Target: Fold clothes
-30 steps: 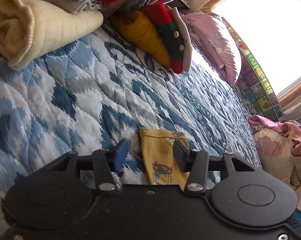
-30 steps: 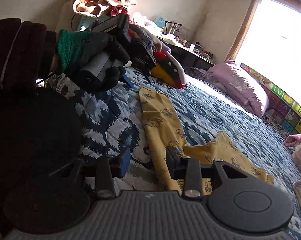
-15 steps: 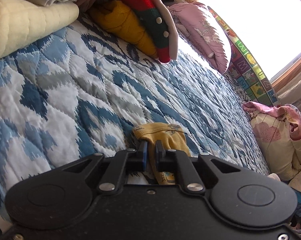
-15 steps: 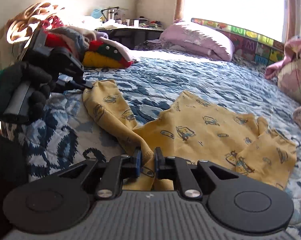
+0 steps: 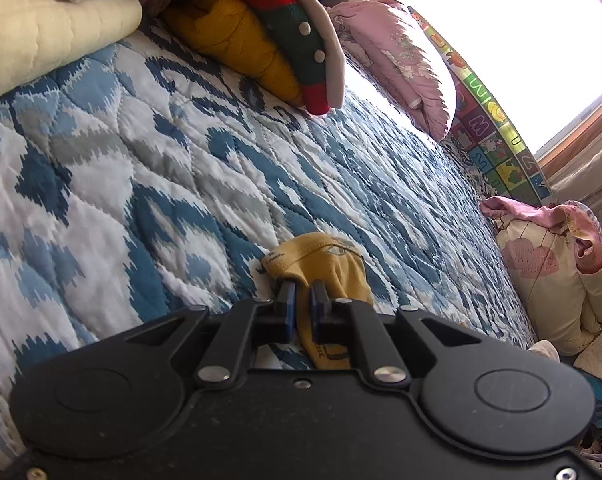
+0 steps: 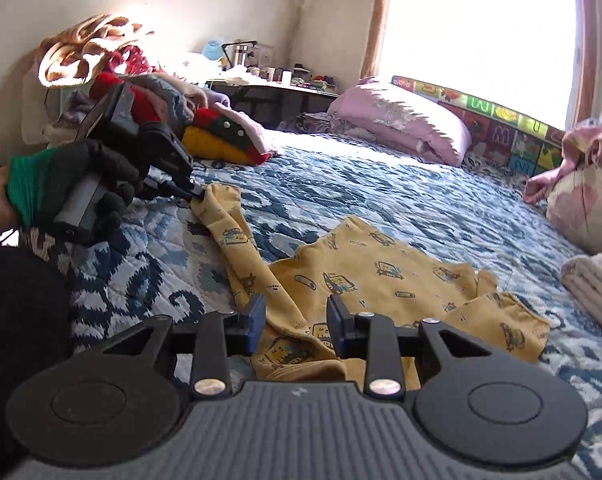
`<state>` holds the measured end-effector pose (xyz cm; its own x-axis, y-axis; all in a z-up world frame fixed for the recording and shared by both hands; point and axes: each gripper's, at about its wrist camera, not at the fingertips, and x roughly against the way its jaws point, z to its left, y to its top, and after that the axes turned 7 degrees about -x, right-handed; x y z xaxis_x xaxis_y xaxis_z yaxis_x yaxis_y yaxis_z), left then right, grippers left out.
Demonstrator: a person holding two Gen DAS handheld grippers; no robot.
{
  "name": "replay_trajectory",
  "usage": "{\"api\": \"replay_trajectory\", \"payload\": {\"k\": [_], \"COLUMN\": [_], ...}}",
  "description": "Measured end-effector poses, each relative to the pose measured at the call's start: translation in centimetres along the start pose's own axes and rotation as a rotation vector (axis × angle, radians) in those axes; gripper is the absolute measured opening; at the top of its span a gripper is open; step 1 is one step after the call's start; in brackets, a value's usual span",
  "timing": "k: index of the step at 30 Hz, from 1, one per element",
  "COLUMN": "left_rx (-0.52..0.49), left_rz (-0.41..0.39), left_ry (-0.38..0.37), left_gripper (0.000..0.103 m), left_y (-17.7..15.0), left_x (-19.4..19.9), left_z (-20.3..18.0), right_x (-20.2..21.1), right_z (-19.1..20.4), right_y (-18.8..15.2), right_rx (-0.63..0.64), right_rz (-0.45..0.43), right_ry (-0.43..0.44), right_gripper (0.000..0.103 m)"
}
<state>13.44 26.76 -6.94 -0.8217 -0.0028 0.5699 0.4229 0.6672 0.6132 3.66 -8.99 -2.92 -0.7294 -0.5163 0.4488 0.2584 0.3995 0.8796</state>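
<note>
On the blue-and-white quilt (image 6: 381, 196), at the far left of the right wrist view, a gloved hand (image 6: 81, 184) with a green cuff carries the left gripper (image 6: 195, 196). Its fingers are pressed together on the cuff end of a sleeve of the yellow printed shirt (image 6: 365, 280); the left wrist view shows the same pinch close up, with yellow cloth bunched between the blue pads (image 5: 289, 312) and the cuff standing just past the fingertips.

Sleeve runs from that pinch diagonally toward the lower middle of the right wrist view, where it joins the shirt body. Body lies flat but wrinkled on the quilt, centre to right of centre, second sleeve folded near its right edge.

Right gripper (image 6: 297, 320), bottom centre: fingers spread and opening. A fold of the shirt lies between them; the pads are not pressing on it.

Behind the left gripper: a pile of clothes (image 6: 225, 136), with yellow, red and green pieces, against the wall. Behind that, a dark desk (image 6: 277, 92) with small items. Further right, a pink pillow (image 6: 405, 120) at the head of the bed beneath a bright window (image 6: 477, 28), with a colourful alphabet mat (image 6: 497, 120) standing along the sill. Far right: a cream and pink bundle (image 6: 585, 184), and below it a folded cream cloth (image 6: 593, 284) at the frame edge.
</note>
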Motion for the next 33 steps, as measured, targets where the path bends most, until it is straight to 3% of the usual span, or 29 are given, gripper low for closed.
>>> {"api": "replay_trajectory", "payload": {"k": [2, 9, 11, 13, 14, 16, 20, 23, 26, 29, 33], "left_rx": [-0.001, -0.002, -0.009, -0.014, -0.015, -0.023, -0.014, 0.007, 0.003, -0.004, -0.049], "left_rz": [0.0, -0.003, -0.005, -0.008, -0.011, -0.022, -0.088, -0.157, -0.221, -0.234, -0.093], "left_ry": [-0.002, -0.02, -0.026, -0.036, -0.04, -0.047, -0.097, -0.141, -0.162, -0.135, 0.027], "left_gripper": [0.005, 0.005, 0.005, 0.004, 0.003, 0.0, 0.0, 0.0, 0.0, 0.0, 0.0], "left_y": [0.0, 0.1, 0.1, 0.2, 0.3, 0.4, 0.9, 1.5, 2.0, 2.2, 1.5], "left_x": [0.0, -0.1, -0.2, -0.3, -0.4, -0.5, 0.6, 1.9, 3.4, 4.1, 1.7], "left_z": [0.1, 0.1, 0.0, 0.0, 0.0, -0.1, -0.2, -0.2, -0.2, 0.4, 1.9], "right_x": [-0.6, -2.6, -3.2, -3.7, -3.8, -3.3, -1.2, 0.1, 0.0, -1.3, -2.9], "right_z": [1.3, -0.7, -1.0, -1.2, -1.2, -1.2, -0.6, 0.8, 3.4, 5.5, 6.3], "right_y": [-0.3, 0.5, 0.5, 0.3, 0.3, 0.4, 0.9, 1.2, 0.9, 0.1, -0.6], "right_rx": [0.116, 0.023, 0.024, 0.023, 0.021, 0.009, -0.045, -0.09, -0.013, 0.047, 0.052], "right_rz": [0.022, 0.081, 0.107, 0.13, 0.134, 0.124, 0.093, 0.081, 0.089, 0.131, 0.175], "right_ry": [-0.04, -0.009, 0.001, 0.007, 0.004, 0.012, 0.095, 0.217, 0.254, 0.278, 0.292], "right_gripper": [0.034, 0.038, 0.033, 0.01, 0.004, 0.003, 0.003, 0.003, 0.003, 0.003, 0.003]}}
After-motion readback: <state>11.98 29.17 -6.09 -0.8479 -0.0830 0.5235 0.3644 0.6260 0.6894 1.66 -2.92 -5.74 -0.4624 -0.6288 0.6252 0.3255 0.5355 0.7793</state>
